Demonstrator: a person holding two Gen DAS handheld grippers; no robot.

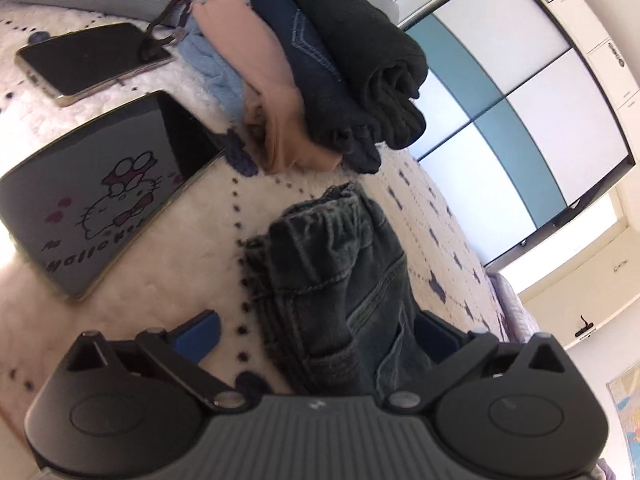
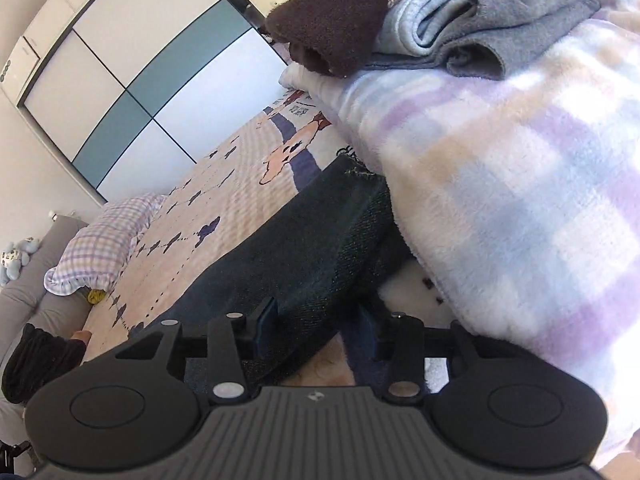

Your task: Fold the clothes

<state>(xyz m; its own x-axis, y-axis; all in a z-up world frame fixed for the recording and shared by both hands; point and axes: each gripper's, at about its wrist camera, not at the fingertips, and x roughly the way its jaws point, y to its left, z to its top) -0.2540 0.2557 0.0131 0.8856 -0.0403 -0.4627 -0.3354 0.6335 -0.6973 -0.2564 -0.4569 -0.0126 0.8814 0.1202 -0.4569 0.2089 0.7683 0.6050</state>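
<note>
A pair of dark jeans (image 1: 332, 264) lies bunched on the cream bedspread (image 1: 424, 216), waistband towards the far side. My left gripper (image 1: 318, 336) is open wide around the near end of the jeans; its left blue pad stands clear and the cloth brushes the right one. In the right wrist view a dark jeans leg (image 2: 312, 248) stretches away across the bed, its frayed hem under a plaid blanket. My right gripper (image 2: 316, 324) is partly open with that leg lying between its fingers, not pinched.
A stack of folded clothes (image 1: 328, 64) sits beyond the jeans, beside a phone (image 1: 92, 60) and a tablet (image 1: 100, 196). A fluffy plaid blanket (image 2: 520, 200) with a brown towel (image 2: 336, 12) and grey garments (image 2: 500, 20) crowds the right. A checked pillow (image 2: 100, 244) and wardrobe (image 2: 140, 80) lie farther off.
</note>
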